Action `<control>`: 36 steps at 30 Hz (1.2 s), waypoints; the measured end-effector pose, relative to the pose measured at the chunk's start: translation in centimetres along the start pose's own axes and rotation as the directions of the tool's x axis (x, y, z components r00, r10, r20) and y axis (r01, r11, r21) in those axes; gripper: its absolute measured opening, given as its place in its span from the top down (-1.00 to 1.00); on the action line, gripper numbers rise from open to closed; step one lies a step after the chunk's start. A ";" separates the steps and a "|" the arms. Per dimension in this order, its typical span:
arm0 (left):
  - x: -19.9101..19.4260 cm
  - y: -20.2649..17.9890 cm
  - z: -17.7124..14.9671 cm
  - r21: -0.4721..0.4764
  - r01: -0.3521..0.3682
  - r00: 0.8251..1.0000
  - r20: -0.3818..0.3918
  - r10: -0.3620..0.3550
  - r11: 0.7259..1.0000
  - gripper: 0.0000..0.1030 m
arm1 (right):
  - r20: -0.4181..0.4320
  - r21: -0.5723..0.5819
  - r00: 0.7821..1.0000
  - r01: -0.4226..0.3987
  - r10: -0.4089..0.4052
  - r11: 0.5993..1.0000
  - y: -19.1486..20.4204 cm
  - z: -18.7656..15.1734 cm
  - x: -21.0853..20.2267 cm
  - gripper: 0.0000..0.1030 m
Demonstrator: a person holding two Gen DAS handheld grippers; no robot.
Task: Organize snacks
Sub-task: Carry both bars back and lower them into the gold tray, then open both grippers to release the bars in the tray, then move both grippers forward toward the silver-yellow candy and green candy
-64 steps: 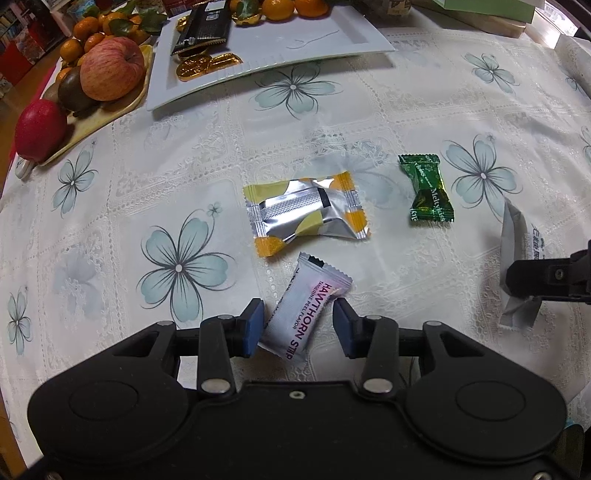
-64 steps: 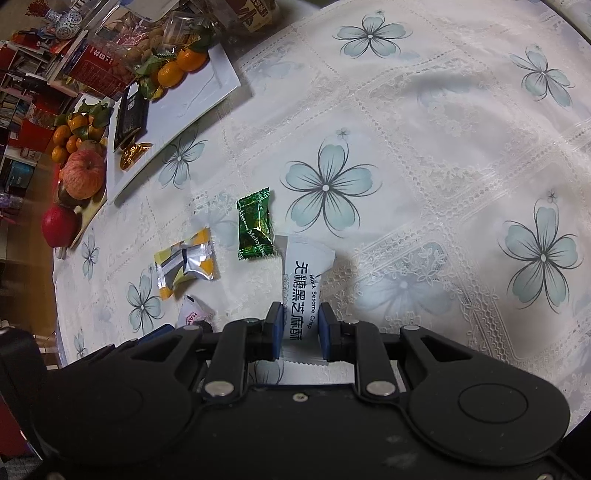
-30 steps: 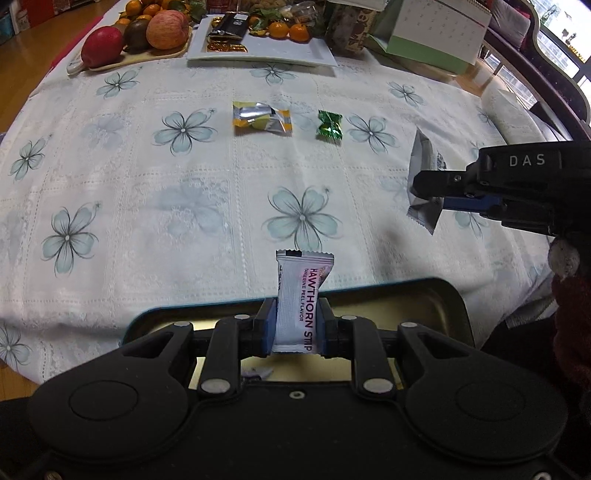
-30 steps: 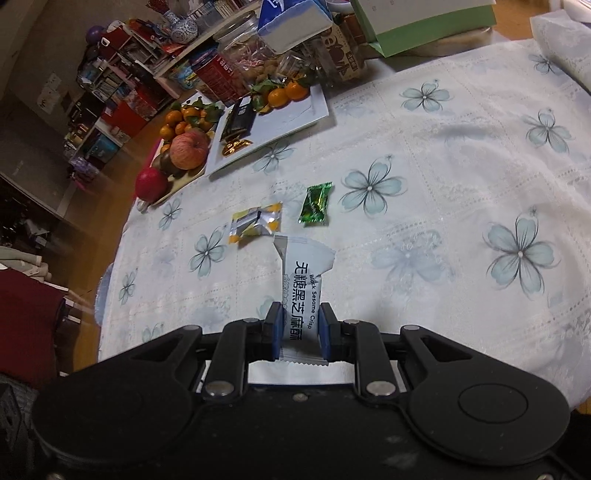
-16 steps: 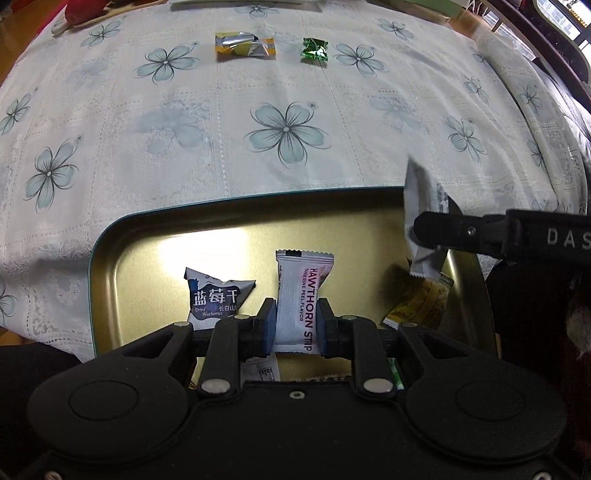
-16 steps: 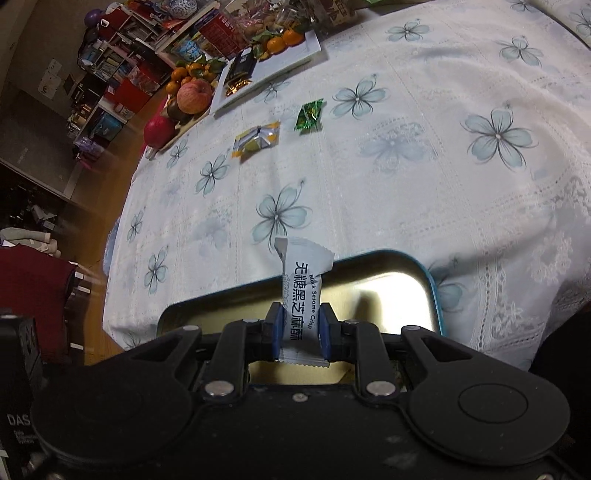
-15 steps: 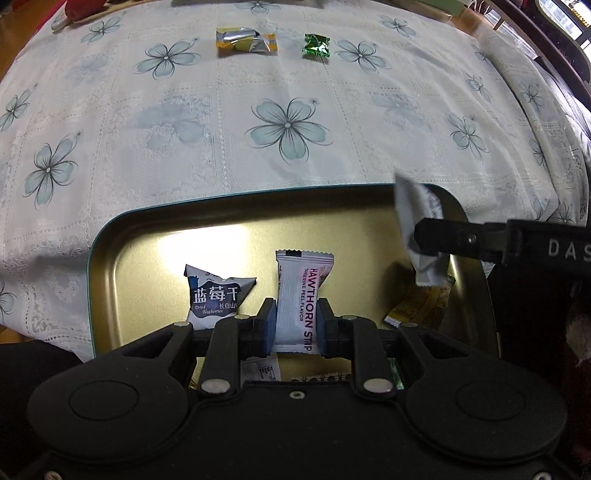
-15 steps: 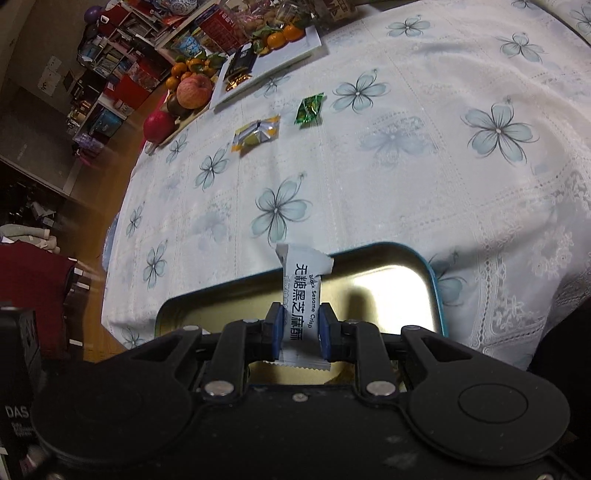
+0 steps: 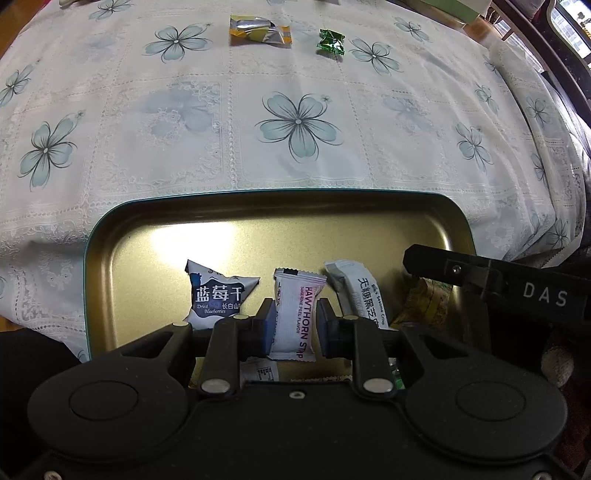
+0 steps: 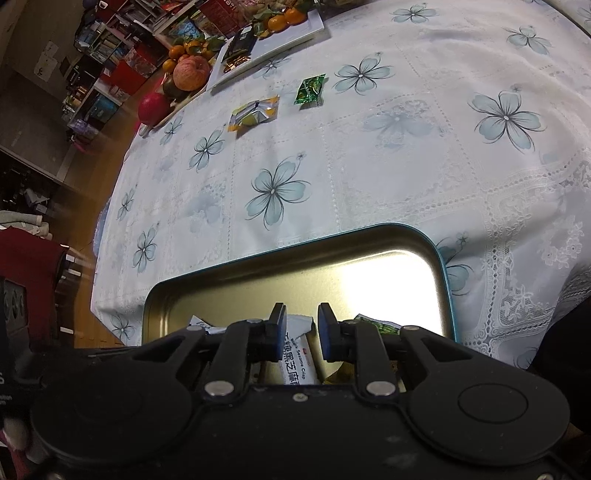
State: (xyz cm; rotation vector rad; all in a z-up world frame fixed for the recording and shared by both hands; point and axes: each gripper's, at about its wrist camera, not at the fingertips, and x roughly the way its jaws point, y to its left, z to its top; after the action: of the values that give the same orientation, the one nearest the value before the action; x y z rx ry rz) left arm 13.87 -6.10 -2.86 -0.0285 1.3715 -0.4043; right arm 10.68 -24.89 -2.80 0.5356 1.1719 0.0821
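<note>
My left gripper (image 9: 294, 325) is shut on a white hawthorn strip packet (image 9: 295, 314) and holds it over the gold tin tray (image 9: 155, 236). My right gripper (image 10: 299, 332) is open over the same tray (image 10: 258, 280); the white black sesame crisp packet (image 10: 297, 360) lies in the tray below it, and shows in the left wrist view (image 9: 360, 297) too. A dried blueberries packet (image 9: 216, 295) lies in the tray. A yellow-silver snack (image 9: 258, 30) and a green candy (image 9: 331, 42) lie on the floral tablecloth.
The tray sits at the table's near edge, with more wrappers (image 9: 424, 299) at its right end. Far back in the right wrist view stand a fruit board with an apple (image 10: 190, 72) and a white plate (image 10: 280, 40). The right gripper's arm (image 9: 498, 280) crosses the tray's right side.
My right gripper has opened and dropped the black sesame crisp packet into the tray. My left gripper still holds the hawthorn strip, a little lower over the tray.
</note>
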 end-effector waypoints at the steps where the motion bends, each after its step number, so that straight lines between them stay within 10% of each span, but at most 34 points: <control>1: 0.0 -0.1 0.0 0.002 -0.001 1.000 0.001 0.001 1.000 0.40 | -0.002 0.002 1.000 -0.001 0.001 1.000 0.0 0.0 0.1 0.58; 36: -3.5 -0.4 5.2 -0.001 -0.238 0.951 0.200 0.234 0.971 0.30 | -0.085 -0.167 0.993 0.068 -0.083 0.984 4.6 4.4 0.4 0.17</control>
State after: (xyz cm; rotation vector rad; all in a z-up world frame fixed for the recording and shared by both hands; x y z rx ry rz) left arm 18.24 -6.57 1.65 0.1110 1.1562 -0.2092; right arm 15.79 -22.32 0.09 0.3445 1.2613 0.1381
